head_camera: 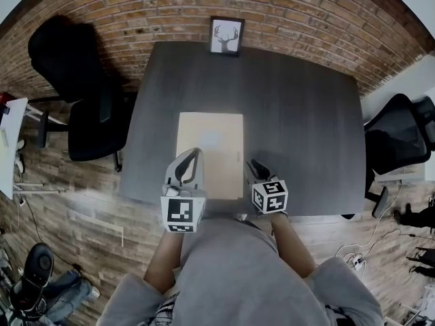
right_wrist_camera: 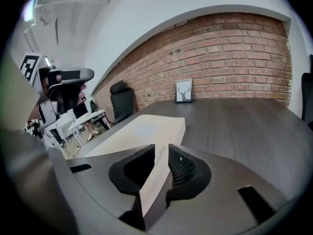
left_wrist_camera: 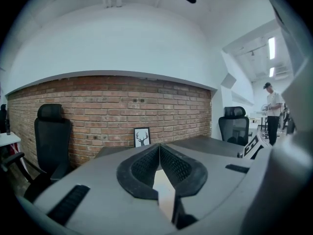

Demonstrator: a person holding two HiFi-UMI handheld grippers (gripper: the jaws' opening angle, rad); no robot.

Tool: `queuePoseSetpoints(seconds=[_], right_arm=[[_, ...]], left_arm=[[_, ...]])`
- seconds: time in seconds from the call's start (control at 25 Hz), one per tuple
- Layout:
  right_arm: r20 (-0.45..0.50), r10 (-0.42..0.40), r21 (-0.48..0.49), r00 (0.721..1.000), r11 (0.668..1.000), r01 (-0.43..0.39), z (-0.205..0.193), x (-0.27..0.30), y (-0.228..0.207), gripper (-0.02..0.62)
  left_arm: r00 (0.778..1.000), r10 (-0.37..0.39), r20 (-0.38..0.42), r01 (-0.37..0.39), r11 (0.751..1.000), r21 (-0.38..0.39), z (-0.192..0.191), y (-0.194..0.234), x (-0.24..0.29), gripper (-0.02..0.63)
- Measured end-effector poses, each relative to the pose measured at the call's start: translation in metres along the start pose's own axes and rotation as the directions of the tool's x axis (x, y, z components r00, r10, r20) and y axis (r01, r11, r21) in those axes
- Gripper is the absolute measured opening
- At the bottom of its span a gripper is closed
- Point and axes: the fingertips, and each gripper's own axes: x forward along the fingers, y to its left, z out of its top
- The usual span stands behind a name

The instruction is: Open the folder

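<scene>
Folder [head_camera: 209,153] lies closed, flat on the surface [head_camera: 306,128] just ahead of left gripper [head_camera: 196,153], shut and empty, and right gripper [head_camera: 255,164], barely open and empty; looks light, floppy card (likely slick), so pinch the top cover's edge.

Folder [head_camera: 212,145]: plain tan rectangle, closed, cover down flat. It lies flat on the dark table [head_camera: 306,128], in the 6 o'clock half right in front of me, long sides running 12 to 6. Its short 6 o'clock edge sits near the table's near edge. There's a faint paler patch on the cover toward 12. My right gripper view shows slight thickness at the far edge.
</scene>
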Motion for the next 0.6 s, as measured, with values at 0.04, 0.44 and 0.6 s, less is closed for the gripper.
queuePoseSetpoints(seconds=[0.04, 0.44, 0.6], right_arm=[[-0.027, -0.003, 0.002, 1.000, 1.000, 0.003, -0.007, 0.002, -0.001, 0.058], [-0.150, 0.012, 0.003, 0.989, 1.000, -0.012, -0.043, 0.017, 0.000, 0.058], [-0.193, 0.018, 0.008, 0.981, 1.000, -0.017, -0.054, 0.021, 0.000, 0.061]], left_arm=[[1.000, -0.002, -0.005, 0.002, 1.000, 0.001, -0.002, -0.001, 0.000, 0.002], [0.999, -0.012, -0.051, 0.013, 1.000, 0.010, -0.022, -0.010, -0.004, 0.002], [0.995, -0.039, -0.093, 0.042, 0.998, 0.038, -0.036, -0.020, -0.002, 0.002]])
